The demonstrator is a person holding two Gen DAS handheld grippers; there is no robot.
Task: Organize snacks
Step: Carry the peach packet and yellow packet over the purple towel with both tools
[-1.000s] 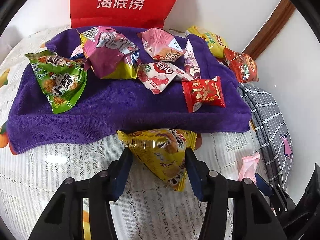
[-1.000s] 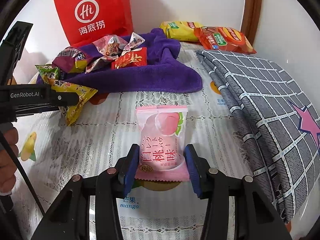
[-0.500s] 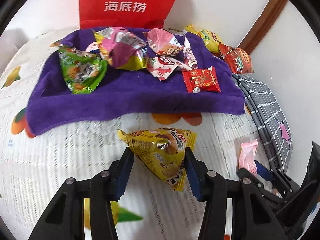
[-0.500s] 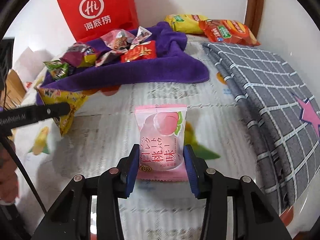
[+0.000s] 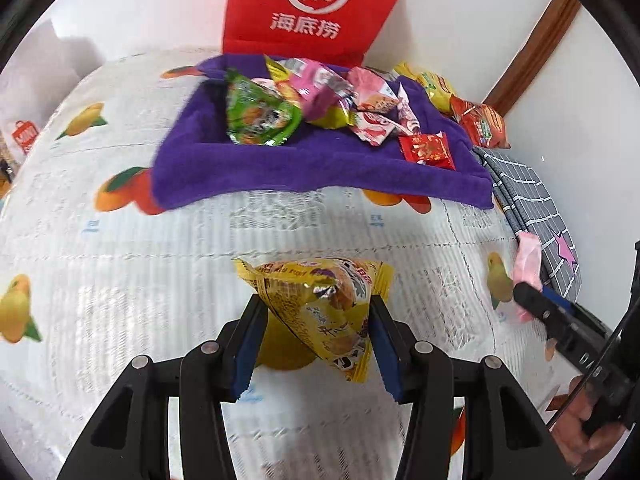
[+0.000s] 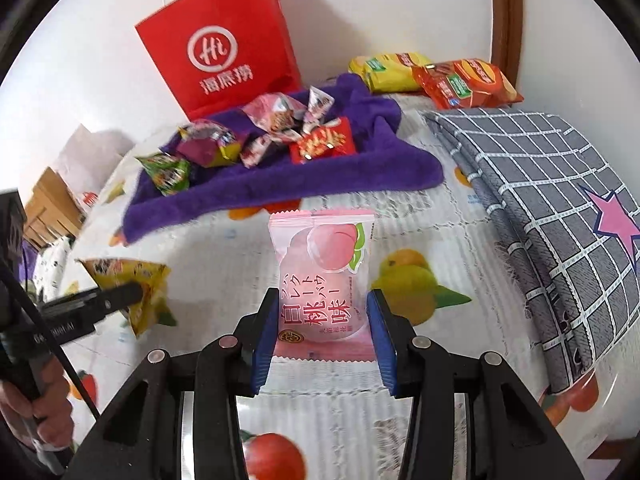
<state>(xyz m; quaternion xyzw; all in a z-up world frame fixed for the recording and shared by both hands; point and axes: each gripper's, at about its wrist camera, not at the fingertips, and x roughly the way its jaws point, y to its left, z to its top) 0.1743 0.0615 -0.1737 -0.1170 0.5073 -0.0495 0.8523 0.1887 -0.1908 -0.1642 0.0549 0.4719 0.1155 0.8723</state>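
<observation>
Left gripper (image 5: 316, 340): a yellow snack packet (image 5: 320, 312) is pinched between narrowly set fingers (image 5: 249, 344), which press on both of its sides; it is carried clear above the bench (image 5: 120, 280).
Right gripper (image 6: 322, 340): a pink peach packet (image 6: 322, 280) is clamped at its lower half between fingers (image 6: 265, 340) set just as narrowly; its long axis runs away from the wrist, with the printed peach at the far end.
Key relation: both packets are held over the near half of the bench, and the purple towel (image 5: 300, 168) lies straight ahead of both pairs of fingers, towards the far edge. In the right wrist view the left gripper's packet seems no farther from the towel's near hem than the pink one; which hand is nearer cannot be settled.
Towel load: a green packet (image 5: 260, 120), a small red packet (image 5: 426, 150) and several pink and purple ones are heaped at its far side; its near strip is bare.
Far edge: a red paper bag (image 6: 224, 44) is stood against the wall behind the towel.
Far right corner: a yellow bag (image 6: 390, 70) and an orange bag (image 6: 464, 82) are laid side by side, off the towel.
Right edge: a grey checked cloth (image 6: 560, 220) is draped there.
</observation>
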